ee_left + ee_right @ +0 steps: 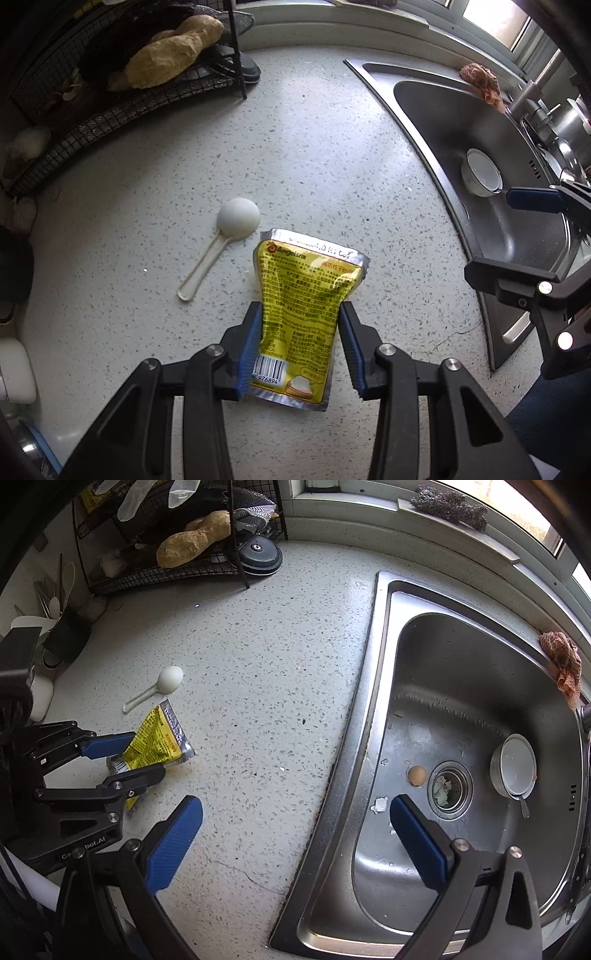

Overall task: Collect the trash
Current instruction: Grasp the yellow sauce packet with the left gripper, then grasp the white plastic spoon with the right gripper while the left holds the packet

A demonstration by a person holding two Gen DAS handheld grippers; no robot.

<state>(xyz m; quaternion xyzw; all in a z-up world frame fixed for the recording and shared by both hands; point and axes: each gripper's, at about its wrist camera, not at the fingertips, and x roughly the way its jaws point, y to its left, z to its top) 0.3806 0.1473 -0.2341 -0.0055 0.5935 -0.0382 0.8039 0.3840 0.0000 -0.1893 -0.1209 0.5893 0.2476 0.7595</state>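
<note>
My left gripper (300, 314) is shut on a yellow foil packet (306, 295), squeezing its sides just above the speckled counter; it also shows in the right wrist view (159, 742). My right gripper (295, 812) is open and empty, over the edge between counter and sink. In the sink (373, 672) lie a brown eggshell (417, 775) and white shell bits (379, 805) close to my right fingertip. More scraps fill the drain strainer (448, 786).
A white plastic scoop (221, 240) lies on the counter beyond the packet. A white bowl with a spoon (515, 766) sits in the sink. A wire rack (110, 103) with bread stands at the back left. A cloth (561, 661) hangs on the sink rim.
</note>
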